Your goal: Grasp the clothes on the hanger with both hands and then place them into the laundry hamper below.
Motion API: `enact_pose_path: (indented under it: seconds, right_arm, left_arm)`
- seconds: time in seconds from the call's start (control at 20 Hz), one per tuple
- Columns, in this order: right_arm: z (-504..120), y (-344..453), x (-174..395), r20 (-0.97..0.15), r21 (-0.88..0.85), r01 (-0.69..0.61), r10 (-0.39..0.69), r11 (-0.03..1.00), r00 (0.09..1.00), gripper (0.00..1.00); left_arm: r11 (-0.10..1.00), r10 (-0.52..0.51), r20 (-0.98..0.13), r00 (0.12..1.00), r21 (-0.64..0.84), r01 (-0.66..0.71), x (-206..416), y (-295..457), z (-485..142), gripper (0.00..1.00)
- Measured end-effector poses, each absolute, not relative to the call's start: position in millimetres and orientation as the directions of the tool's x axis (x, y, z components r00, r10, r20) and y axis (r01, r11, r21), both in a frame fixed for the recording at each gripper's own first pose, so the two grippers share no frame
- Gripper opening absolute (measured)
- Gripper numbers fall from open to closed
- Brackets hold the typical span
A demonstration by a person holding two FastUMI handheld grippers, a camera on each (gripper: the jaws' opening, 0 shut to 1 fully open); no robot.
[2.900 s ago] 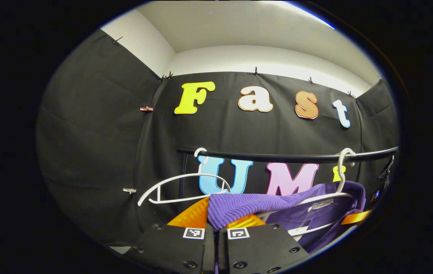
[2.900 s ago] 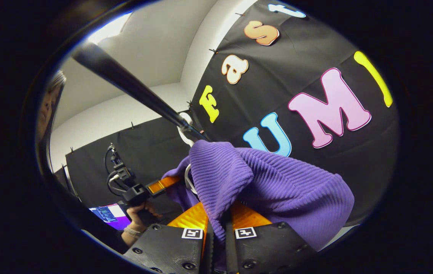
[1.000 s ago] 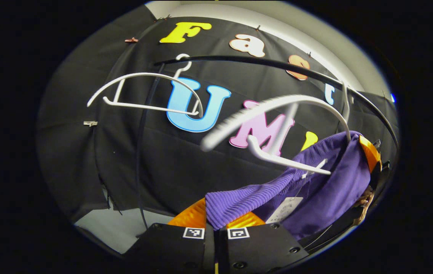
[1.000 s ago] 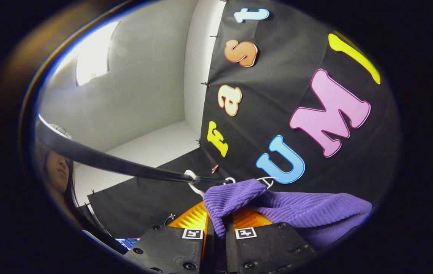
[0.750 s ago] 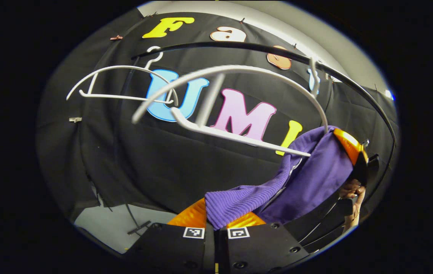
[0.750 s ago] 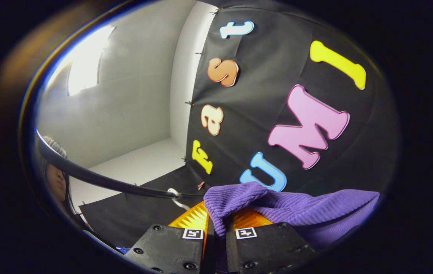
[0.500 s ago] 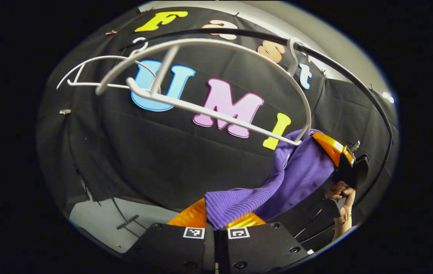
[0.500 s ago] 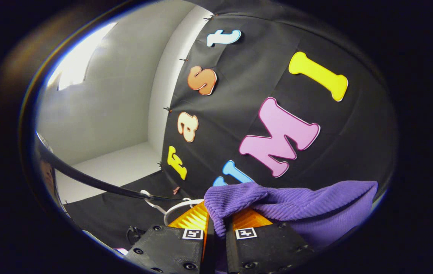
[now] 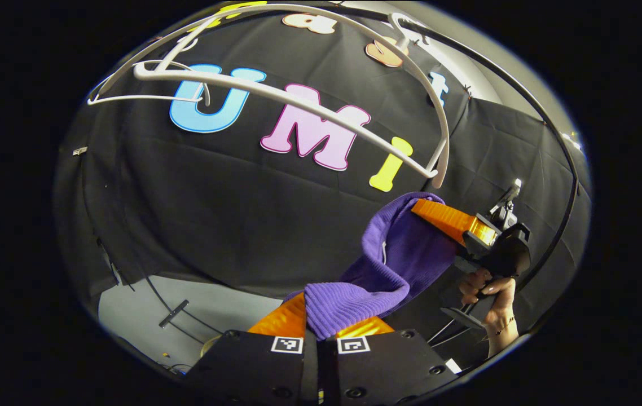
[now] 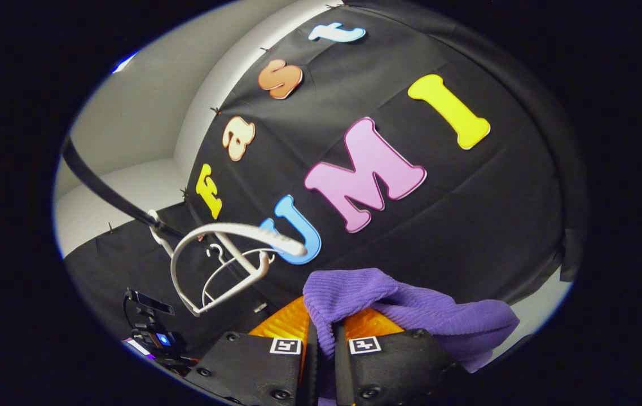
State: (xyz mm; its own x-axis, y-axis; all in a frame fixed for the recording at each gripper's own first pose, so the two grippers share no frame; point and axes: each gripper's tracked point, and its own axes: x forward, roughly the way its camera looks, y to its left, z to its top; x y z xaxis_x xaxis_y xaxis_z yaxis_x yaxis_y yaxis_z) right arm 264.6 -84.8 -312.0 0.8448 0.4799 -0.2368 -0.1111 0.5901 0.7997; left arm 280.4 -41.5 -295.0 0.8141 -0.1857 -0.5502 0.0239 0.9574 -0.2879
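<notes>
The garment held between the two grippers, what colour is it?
Purple, a ribbed knit garment; it shows best in the left gripper view.

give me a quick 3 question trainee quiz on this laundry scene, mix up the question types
1. True or false: the purple garment is hanging on the near white hanger.
2. Multiple choice: what is the left tool doing? A) open, holding nothing B) shut on the purple garment C) gripping the rail
3. Fill in: in the left gripper view, a hand holds the right tool, which is shut on the ____.

Key:
1. False. The hanger is bare and the garment sits below it, stretched between the two tools.
2. B
3. purple garment (also seen at the right tool's fingers in the right gripper view)
</notes>
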Motion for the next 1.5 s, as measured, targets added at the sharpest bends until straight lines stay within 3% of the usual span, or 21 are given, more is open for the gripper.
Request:
enact_pose_path:
  seconds: [0.35,0.8,1.05,1.5]
  right_arm:
    - [-342,-10,208,-0.352,0.768,-0.176,0.636,0.615,0.687,0.16]
    - [-370,47,124,-0.534,0.655,-0.316,0.716,0.687,0.449,0.17]
    - [-404,54,78,-0.646,0.573,-0.383,0.686,0.725,0.333,0.16]
    - [-461,46,33,-0.834,0.382,-0.508,0.525,0.772,0.169,0.17]
  left_arm:
    - [0.964,-0.125,-0.581,0.805,-0.264,-0.040,258,-26,-311,0.08]
    - [0.965,-0.039,-0.661,0.749,-0.218,-0.142,231,-12,-337,0.08]
    - [0.955,0.002,-0.737,0.676,-0.199,-0.220,230,-17,-346,0.08]
    - [0.939,0.001,-0.873,0.488,-0.167,-0.301,215,-31,-371,0.08]
